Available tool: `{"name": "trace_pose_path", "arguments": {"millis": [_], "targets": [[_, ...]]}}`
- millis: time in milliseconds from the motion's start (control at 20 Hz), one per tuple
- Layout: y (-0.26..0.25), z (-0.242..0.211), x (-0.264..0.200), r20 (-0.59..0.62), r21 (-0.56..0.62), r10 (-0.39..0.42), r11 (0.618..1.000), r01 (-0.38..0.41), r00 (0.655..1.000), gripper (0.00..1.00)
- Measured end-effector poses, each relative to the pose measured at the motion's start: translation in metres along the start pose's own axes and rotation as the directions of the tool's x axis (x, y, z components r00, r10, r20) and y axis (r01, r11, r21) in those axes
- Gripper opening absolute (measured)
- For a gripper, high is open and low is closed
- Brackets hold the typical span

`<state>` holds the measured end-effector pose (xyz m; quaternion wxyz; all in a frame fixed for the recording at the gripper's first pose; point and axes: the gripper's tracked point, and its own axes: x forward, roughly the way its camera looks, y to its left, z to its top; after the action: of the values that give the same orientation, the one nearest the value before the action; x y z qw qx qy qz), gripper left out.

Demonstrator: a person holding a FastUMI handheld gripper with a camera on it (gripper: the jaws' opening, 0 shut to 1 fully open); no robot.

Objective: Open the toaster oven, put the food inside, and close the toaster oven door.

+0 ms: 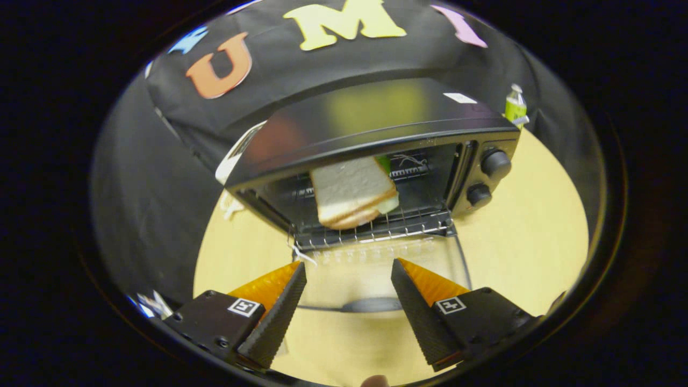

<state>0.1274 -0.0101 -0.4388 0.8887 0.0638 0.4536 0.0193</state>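
**Materials and finishes at the open toaster oven**

Black toaster oven (376, 118): glossy top panel with blurred reflections. Bright wire rack (376, 228): bare metal. Clear glass door (376, 269), lowered flat, shows the pale, smooth matt wooden desk (527, 226) through it. White-bread sandwich (352, 193): soft, porous crumb. Gripper (348, 271), fingers apart and empty: ridged, rough-textured pads (279, 317). Booth wall: matt black cloth.

Sandwich (352, 198) on the rack (inside open toaster oven (376, 156)), beyond the gripper (348, 270).

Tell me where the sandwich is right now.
In the gripper view, the sandwich lies on the wire rack inside the open toaster oven, beyond the open, empty tongs.
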Motion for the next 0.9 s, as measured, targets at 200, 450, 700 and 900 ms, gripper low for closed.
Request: {"name": "trace_pose_path", "arguments": {"millis": [200, 450, 700, 900], "targets": [[-0.007, -0.045, -0.013, -0.004, -0.109, -0.035, 0.993, 0.034, 0.999, 1.0], [-0.019, -0.086, 0.002, -0.046, -0.088, -0.082, 0.993, 0.078, 0.996, 1.0], [-0.043, -0.107, 0.029, -0.106, -0.054, -0.153, 0.988, 0.148, 0.983, 1.0], [-0.054, -0.109, 0.045, -0.112, -0.029, -0.192, 0.981, 0.19, 0.975, 1.0]]}}
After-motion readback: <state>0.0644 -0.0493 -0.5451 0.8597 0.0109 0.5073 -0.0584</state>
